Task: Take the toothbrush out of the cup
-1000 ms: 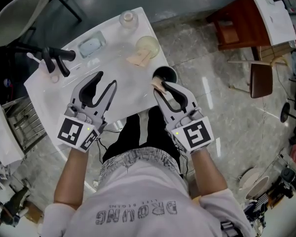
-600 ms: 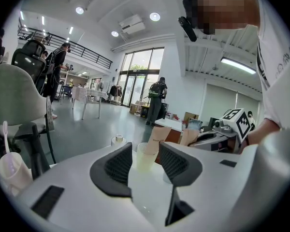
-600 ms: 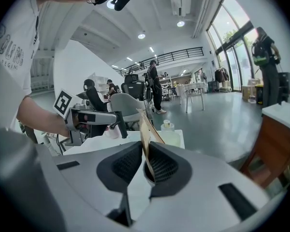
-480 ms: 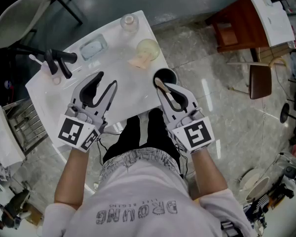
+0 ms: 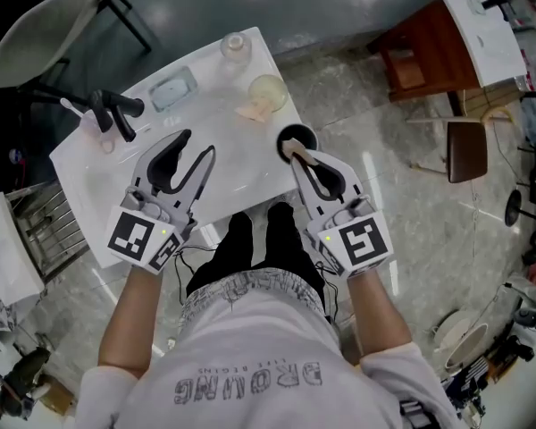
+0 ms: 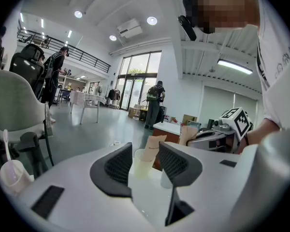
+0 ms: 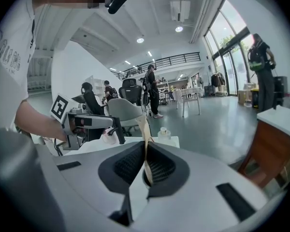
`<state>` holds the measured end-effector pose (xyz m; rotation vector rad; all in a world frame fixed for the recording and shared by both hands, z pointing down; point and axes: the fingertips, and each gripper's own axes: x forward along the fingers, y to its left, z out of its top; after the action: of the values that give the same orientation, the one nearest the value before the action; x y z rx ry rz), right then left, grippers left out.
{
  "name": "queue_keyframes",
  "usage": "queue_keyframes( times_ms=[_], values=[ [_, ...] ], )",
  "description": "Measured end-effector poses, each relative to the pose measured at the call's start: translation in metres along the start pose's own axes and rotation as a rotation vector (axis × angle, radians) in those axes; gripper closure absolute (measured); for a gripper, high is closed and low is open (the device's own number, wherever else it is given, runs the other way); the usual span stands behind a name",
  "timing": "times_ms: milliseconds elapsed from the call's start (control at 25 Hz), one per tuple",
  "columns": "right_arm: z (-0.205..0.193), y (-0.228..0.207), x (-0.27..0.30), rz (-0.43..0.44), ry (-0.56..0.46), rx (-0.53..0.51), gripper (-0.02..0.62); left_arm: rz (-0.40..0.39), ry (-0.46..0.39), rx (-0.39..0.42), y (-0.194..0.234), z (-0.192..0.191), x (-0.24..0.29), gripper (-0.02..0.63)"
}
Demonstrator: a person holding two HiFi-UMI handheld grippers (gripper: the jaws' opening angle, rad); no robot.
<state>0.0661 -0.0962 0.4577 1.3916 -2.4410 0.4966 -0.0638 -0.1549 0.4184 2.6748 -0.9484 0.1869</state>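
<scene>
A black cup (image 5: 297, 137) stands at the right front corner of the white table (image 5: 228, 181). A toothbrush in a tan paper sleeve (image 5: 292, 153) sticks up out of it. My right gripper (image 5: 304, 159) reaches over the cup, its jaws closing with the pads pressed on the sleeve. In the right gripper view the sleeve (image 7: 144, 129) stands upright between the two black pads of that gripper (image 7: 146, 166). My left gripper (image 5: 196, 144) hovers open over the table's middle with nothing between its fingers. In the left gripper view the left gripper (image 6: 145, 161) points toward a pale cup (image 6: 141, 162).
A pale yellow-green cup (image 5: 267, 88) with a second tan sleeve (image 5: 250, 110) beside it stands behind the black cup. Farther back are a soap dish (image 5: 171, 88), a small clear bottle (image 5: 236, 46) and a black tap (image 5: 116, 112). A wooden stool (image 5: 469, 146) stands on the floor at right.
The right gripper's jaws have come together on the toothbrush sleeve. Both hands have stayed in nearly the same place.
</scene>
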Motion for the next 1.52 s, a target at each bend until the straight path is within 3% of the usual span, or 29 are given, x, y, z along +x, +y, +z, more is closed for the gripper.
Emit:
queue_keyframes(
  times_ms=[280, 1000, 1520],
  values=[
    [0.029, -0.001, -0.013, -0.040, -0.079, -0.010, 0.572, -0.018, -0.028, 0.014, -0.010, 0.013, -0.005, 0.428],
    [0.074, -0.005, -0.054, -0.122, -0.150, -0.075, 0.575, -0.069, -0.098, 0.056, -0.031, 0.048, -0.012, 0.428],
    [0.089, -0.017, -0.091, -0.229, -0.206, -0.070, 0.577, -0.124, -0.112, 0.091, -0.042, 0.062, -0.007, 0.427]
  ],
)
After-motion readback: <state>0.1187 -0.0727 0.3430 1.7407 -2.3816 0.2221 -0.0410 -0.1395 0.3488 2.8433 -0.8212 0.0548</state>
